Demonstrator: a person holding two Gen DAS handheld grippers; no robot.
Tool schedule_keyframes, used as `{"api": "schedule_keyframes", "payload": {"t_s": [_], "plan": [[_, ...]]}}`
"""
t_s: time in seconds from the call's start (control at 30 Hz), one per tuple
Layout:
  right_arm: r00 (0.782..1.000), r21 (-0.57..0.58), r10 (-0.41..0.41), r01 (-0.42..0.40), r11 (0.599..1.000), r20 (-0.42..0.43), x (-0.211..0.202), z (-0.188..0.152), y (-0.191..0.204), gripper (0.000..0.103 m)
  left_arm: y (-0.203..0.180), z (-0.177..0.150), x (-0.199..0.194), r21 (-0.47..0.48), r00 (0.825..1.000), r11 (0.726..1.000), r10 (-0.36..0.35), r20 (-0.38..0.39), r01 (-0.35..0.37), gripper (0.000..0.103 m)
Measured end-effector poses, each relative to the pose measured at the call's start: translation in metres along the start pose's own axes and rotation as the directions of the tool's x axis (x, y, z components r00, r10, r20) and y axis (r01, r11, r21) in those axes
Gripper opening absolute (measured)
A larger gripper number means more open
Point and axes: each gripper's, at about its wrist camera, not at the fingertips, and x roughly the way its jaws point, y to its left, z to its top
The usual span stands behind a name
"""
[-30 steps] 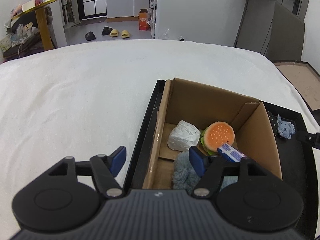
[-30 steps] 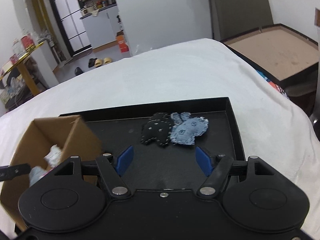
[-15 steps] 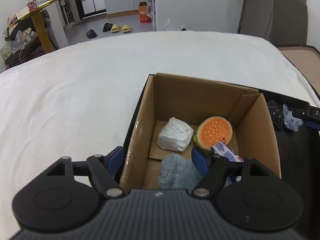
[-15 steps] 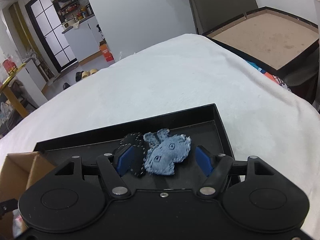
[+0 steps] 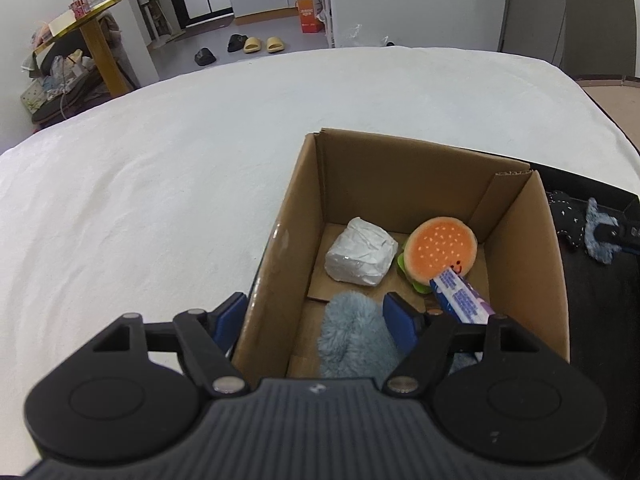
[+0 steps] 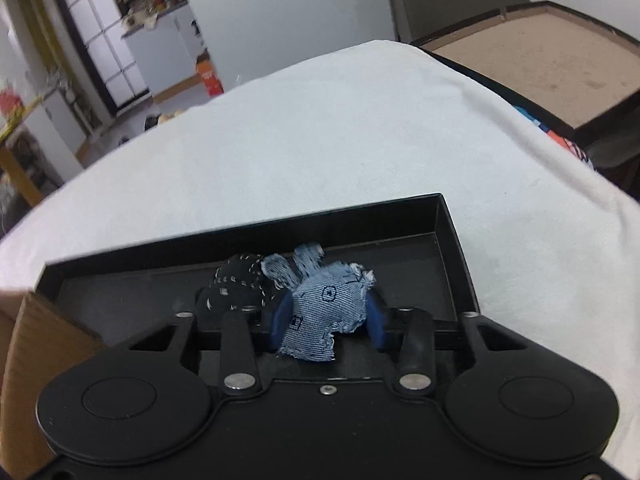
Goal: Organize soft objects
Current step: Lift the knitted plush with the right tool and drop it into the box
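Note:
In the right wrist view a light blue denim toy point(image 6: 324, 304) lies in a black tray point(image 6: 452, 240) beside a dark stitched toy point(image 6: 236, 284). My right gripper point(image 6: 328, 320) has its jaws closing on the denim toy, with both blue pads against its sides. The left wrist view looks down into a cardboard box point(image 5: 400, 168) that holds a plush burger point(image 5: 438, 248), a white wrapped packet point(image 5: 360, 256), a fluffy grey-blue plush point(image 5: 352, 332) and a purple-and-white pack point(image 5: 460, 292). My left gripper point(image 5: 316, 320) is open and straddles the box's left wall, gripping nothing.
The tray and box rest on a white bedspread point(image 5: 160, 200). The box corner point(image 6: 36, 344) stands at the tray's left end. Beyond the bed are slippers point(image 5: 264, 44) on the floor, a yellow table point(image 5: 96, 4) and a brown board point(image 6: 540, 48) at the right.
My right gripper came forward and down over the denim toy, and its jaws narrowed onto it. My left gripper shifted so that its fingers straddle the box's left wall.

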Motion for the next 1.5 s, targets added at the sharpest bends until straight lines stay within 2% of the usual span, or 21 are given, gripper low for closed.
{"api": "schedule_keyframes", "payload": {"t_s": [0.33, 0.6, 0.73, 0.9, 1.03, 1.13, 1.2, 1.5], "plan": [[0.998, 0.043, -0.021, 0.023, 0.999, -0.056, -0.029, -0.016, -0.015, 0.026, 0.007, -0.003, -0.011, -0.041, 1.0, 0.999, 0.028, 0.002, -0.028, 0.073], [0.999, 0.059, -0.008, 0.01, 0.998, -0.042, -0.05, -0.016, -0.018, 0.011, 0.013, -0.007, -0.023, -0.05, 1.0, 0.999, 0.016, 0.01, -0.016, 0.073], [1.0, 0.065, 0.017, -0.015, 0.998, -0.02, -0.062, -0.014, -0.016, 0.008, 0.016, -0.008, -0.028, -0.051, 1.0, 0.999, 0.005, 0.017, -0.004, 0.073], [0.998, 0.089, 0.057, -0.058, 0.994, 0.022, -0.081, -0.011, -0.01, 0.008, 0.021, -0.006, -0.034, -0.051, 0.999, 0.999, -0.013, 0.032, 0.014, 0.073], [0.991, 0.114, 0.117, -0.124, 0.986, 0.068, -0.098, -0.009, -0.002, 0.008, 0.027, -0.007, -0.035, -0.053, 0.999, 0.998, -0.032, 0.038, 0.034, 0.073], [0.976, 0.135, 0.186, -0.2, 0.97, 0.111, -0.112, -0.009, 0.008, 0.008, 0.032, -0.009, -0.037, -0.056, 0.998, 0.998, -0.039, 0.05, 0.042, 0.073], [0.967, 0.105, 0.223, -0.237, 0.966, 0.127, -0.12, -0.011, 0.021, 0.008, 0.036, -0.011, -0.039, -0.06, 0.997, 0.997, -0.051, 0.056, 0.054, 0.073], [0.946, 0.037, 0.305, -0.31, 0.95, 0.112, -0.126, -0.008, 0.06, 0.008, 0.048, -0.02, -0.04, -0.058, 0.993, 0.993, -0.102, 0.065, 0.106, 0.073]]}}
